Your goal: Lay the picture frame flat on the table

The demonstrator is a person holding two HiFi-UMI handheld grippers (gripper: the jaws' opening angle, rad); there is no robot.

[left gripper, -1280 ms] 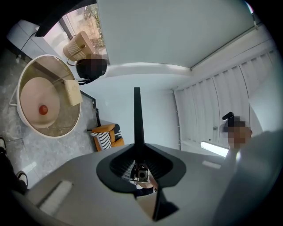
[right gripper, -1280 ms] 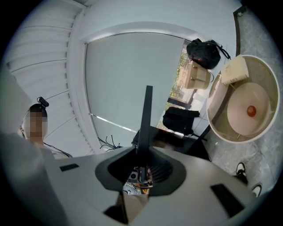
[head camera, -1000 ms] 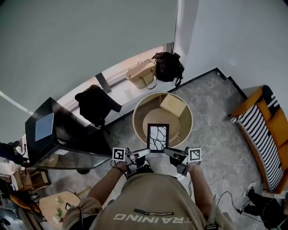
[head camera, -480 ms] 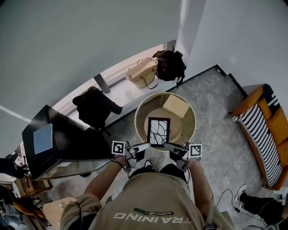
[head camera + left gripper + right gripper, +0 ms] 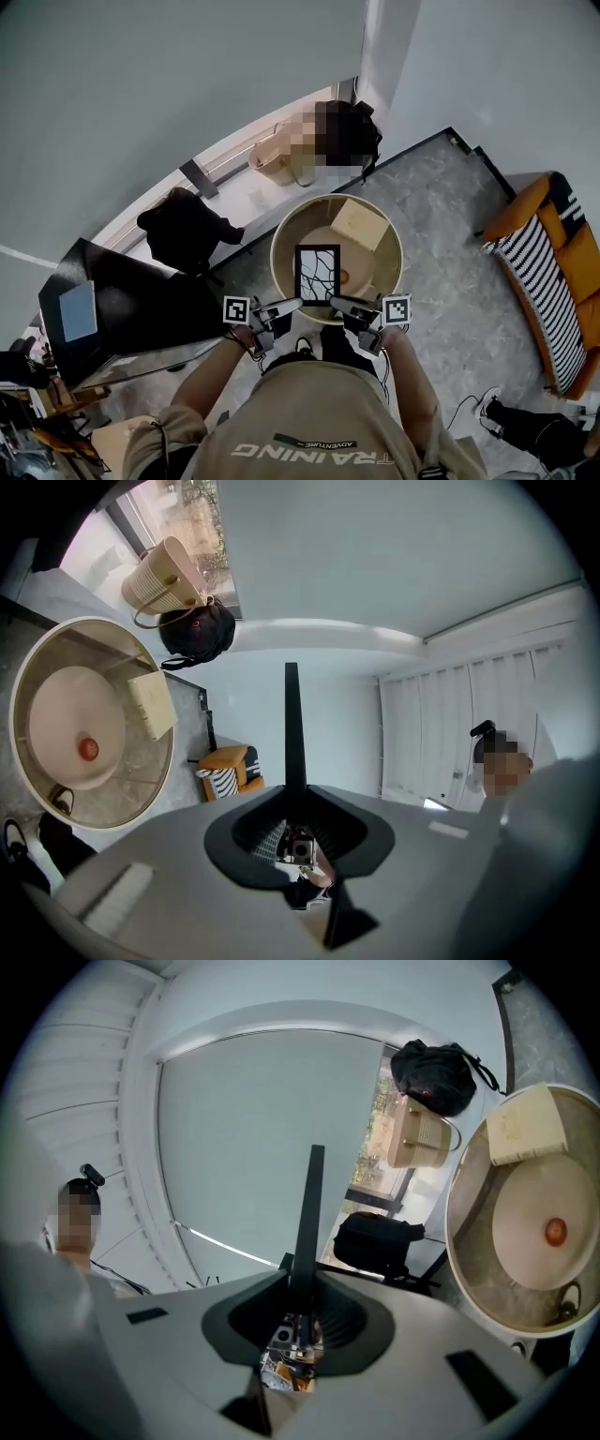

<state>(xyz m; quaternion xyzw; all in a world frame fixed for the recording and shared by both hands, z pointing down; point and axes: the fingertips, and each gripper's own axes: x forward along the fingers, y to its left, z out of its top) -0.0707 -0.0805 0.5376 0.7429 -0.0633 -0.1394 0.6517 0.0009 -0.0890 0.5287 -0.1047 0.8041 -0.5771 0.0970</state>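
Note:
I hold the black picture frame [image 5: 317, 274], with its white-and-black line pattern, upright over the round wooden table [image 5: 281, 234]. My left gripper [image 5: 286, 307] is shut on the frame's lower left edge. My right gripper [image 5: 344, 305] is shut on its lower right edge. In the left gripper view the frame [image 5: 292, 724] shows edge-on as a thin black bar rising from between the jaws [image 5: 295, 803]. The right gripper view shows the same bar [image 5: 307, 1213] above its jaws [image 5: 298, 1302].
On the table lie a beige block [image 5: 359, 223] and a small red thing [image 5: 344, 277]. A black backpack [image 5: 183, 225] and a dark cabinet [image 5: 112, 300] stand to the left. Bags [image 5: 352, 131] sit by the window. An orange sofa [image 5: 553, 272] is at the right.
The frame, still gripped on both sides, has moved a little further over the table. The red thing on the table has come into view beside it.

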